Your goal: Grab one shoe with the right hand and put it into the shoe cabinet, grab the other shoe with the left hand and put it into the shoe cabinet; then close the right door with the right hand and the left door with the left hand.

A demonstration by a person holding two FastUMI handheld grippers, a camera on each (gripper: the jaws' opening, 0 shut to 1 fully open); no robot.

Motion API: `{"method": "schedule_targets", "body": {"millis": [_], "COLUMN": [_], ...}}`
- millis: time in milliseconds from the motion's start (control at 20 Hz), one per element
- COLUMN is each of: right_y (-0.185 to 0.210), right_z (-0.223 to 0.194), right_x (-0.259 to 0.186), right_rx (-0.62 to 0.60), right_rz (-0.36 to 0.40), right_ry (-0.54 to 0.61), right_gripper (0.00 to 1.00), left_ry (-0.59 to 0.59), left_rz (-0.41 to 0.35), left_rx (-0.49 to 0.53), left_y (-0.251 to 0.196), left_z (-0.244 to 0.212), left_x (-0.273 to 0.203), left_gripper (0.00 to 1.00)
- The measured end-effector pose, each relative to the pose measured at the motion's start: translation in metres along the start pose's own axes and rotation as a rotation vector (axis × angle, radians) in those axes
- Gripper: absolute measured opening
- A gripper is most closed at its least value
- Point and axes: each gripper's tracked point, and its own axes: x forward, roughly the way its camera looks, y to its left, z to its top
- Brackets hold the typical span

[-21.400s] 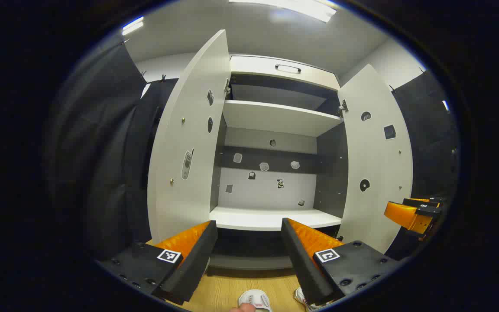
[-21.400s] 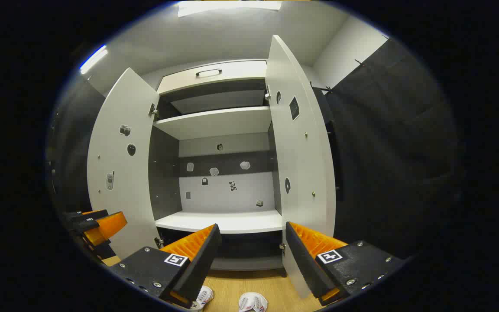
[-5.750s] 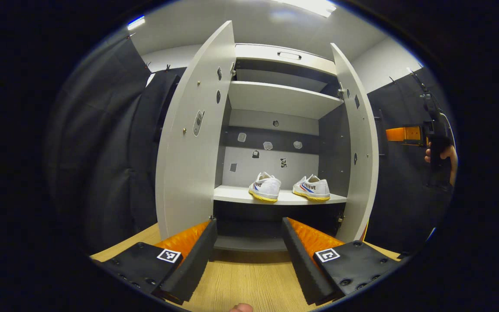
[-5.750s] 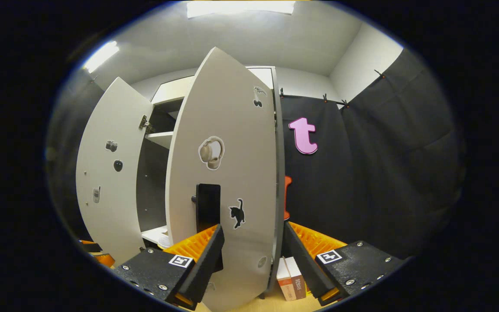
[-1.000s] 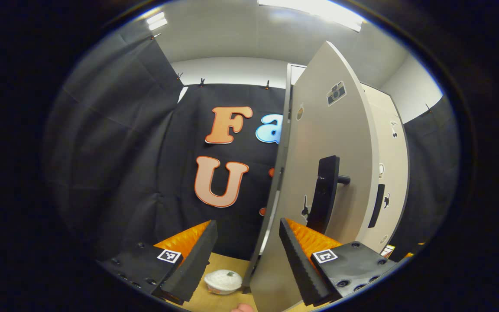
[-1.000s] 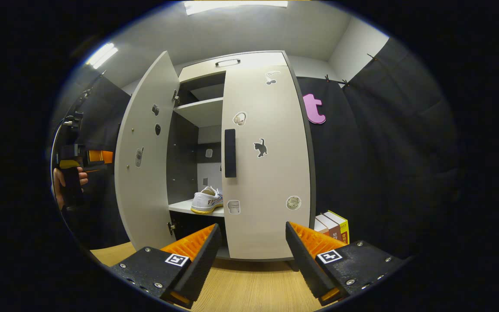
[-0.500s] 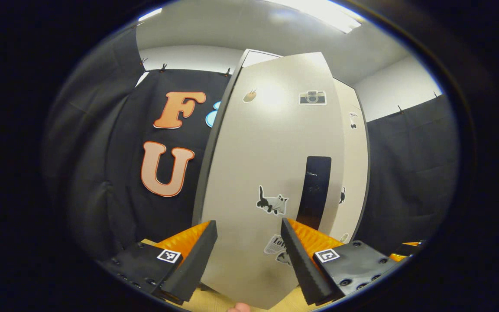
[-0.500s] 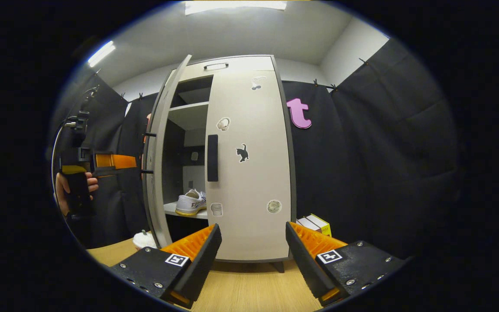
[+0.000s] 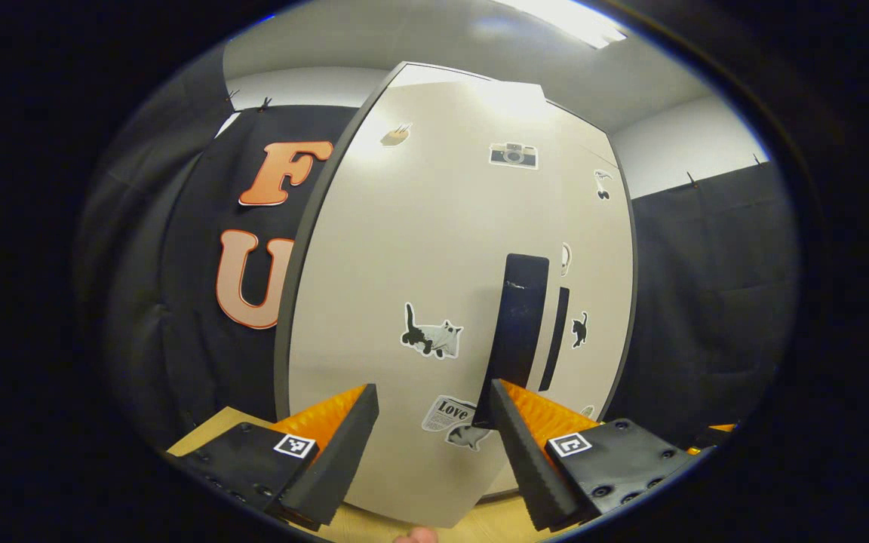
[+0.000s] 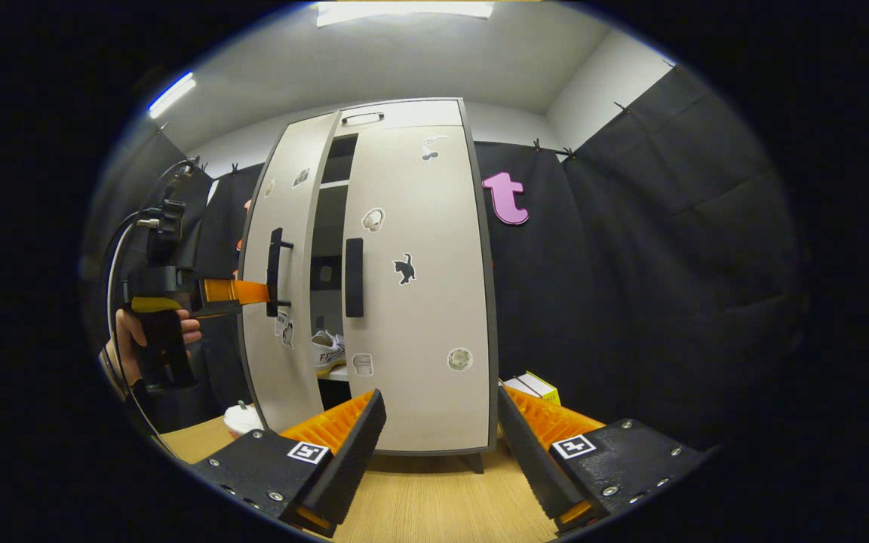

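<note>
Our left gripper (image 9: 428, 441) is open, with the smooth pale left door (image 9: 419, 249) right in front of it and the door's long black handle (image 9: 516, 332) just above one finger. Our right gripper (image 10: 438, 445) is open too and holds nothing, back from the shoe cabinet (image 10: 397, 121). The right door (image 10: 419, 302) is shut flat. The left door is open a crack, and we see a white shoe (image 10: 327, 350) on the shelf inside. The floor (image 10: 434, 505) is light wood.
</note>
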Motion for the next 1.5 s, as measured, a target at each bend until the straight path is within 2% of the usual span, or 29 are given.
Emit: {"method": "schedule_targets", "body": {"millis": [50, 100, 150, 200, 400, 450, 500, 750, 800, 850, 1050, 1150, 1250, 1300, 1350, 1500], "right_y": [-0.002, -0.004, -0.005, -0.007, -0.012, -0.012, -0.012, -0.011, -0.011, -0.012, -0.014, -0.016, -0.017, -0.019, -0.018, -0.016], "right_z": [-0.001, -0.001, -0.002, -0.003, -0.003, -0.003, -0.002, -0.003, -0.003, -0.002, -0.001, 0.002, 0.002, 0.003, 0.003, 0.002], "right_x": [-0.001, -0.002, -0.002, -0.003, -0.003, -0.002, 0.0, -0.001, 0.0, 0.0, 0.001, 0.0, 0.0, 0.0, -0.001, 0.0], "right_rx": [-0.003, -0.007, -0.009, -0.009, 0.002, 0.006, 0.006, 0.012, 0.013, 0.01, 0.002, 0.0, -0.003, -0.003, -0.002, -0.003], "right_rz": [-0.005, -0.01, -0.015, -0.017, -0.03, -0.029, -0.027, -0.026, -0.026, -0.028, -0.034, -0.039, -0.04, -0.042, -0.041, -0.033], "right_ry": [0.0, 0.002, 0.005, 0.006, 0.012, 0.014, 0.013, 0.014, 0.014, 0.014, 0.008, 0.01, 0.008, 0.006, 0.006, 0.008], "right_gripper": [0.92, 0.92, 0.92, 0.92, 0.92, 0.92, 0.92, 0.92, 0.92, 0.92, 0.92, 0.92, 0.92, 0.92, 0.92, 0.92], "left_ry": [0.005, 0.01, 0.015, 0.019, 0.015, 0.008, 0.017, 0.039, 0.042, 0.042, 0.038, 0.041, 0.042, 0.036, 0.023, -0.01], "left_rz": [0.0, -0.001, 0.001, 0.003, 0.02, 0.024, 0.027, 0.042, 0.046, 0.049, 0.054, 0.021, 0.035, 0.039, 0.037, 0.053], "left_rx": [-0.01, -0.013, -0.01, -0.001, 0.049, 0.051, 0.048, -0.032, -0.037, -0.034, 0.001, -0.008, -0.005, -0.005, -0.011, 0.01], "left_y": [-0.001, -0.002, -0.004, -0.005, -0.009, -0.01, -0.01, -0.011, -0.01, -0.01, -0.01, -0.019, -0.016, -0.015, -0.015, -0.008], "left_z": [-0.002, -0.003, -0.004, -0.005, -0.005, -0.005, -0.007, -0.012, -0.014, -0.014, -0.015, -0.017, -0.018, -0.015, -0.008, 0.008], "left_x": [0.005, 0.012, 0.017, 0.022, 0.037, 0.04, 0.041, 0.057, 0.057, 0.058, 0.063, 0.068, 0.064, 0.06, 0.054, 0.022], "left_gripper": [0.99, 0.96, 0.99, 0.96, 0.96, 0.93, 0.96, 0.96, 0.99, 0.96, 0.96, 0.96, 0.96, 1.0, 0.97, 0.96]}}
